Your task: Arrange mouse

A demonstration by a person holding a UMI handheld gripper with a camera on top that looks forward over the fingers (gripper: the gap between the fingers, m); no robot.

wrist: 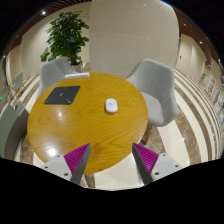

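Observation:
A small white mouse (pixel 111 105) lies on the round wooden table (pixel 75 125), right of the middle. A dark mouse pad (pixel 61 95) rests on the table's far left part, apart from the mouse. My gripper (pixel 110 162) hovers above the table's near edge, well short of the mouse. Its two fingers with magenta pads (pixel 76 158) stand wide apart with nothing between them; the table edge and floor show in the gap.
Grey chairs ring the table: one behind (pixel 57 70), one at the right (pixel 158 88), one at the left (pixel 10 120). A potted green plant (pixel 66 36) stands beyond. Pale floor (pixel 115 175) lies below the near edge.

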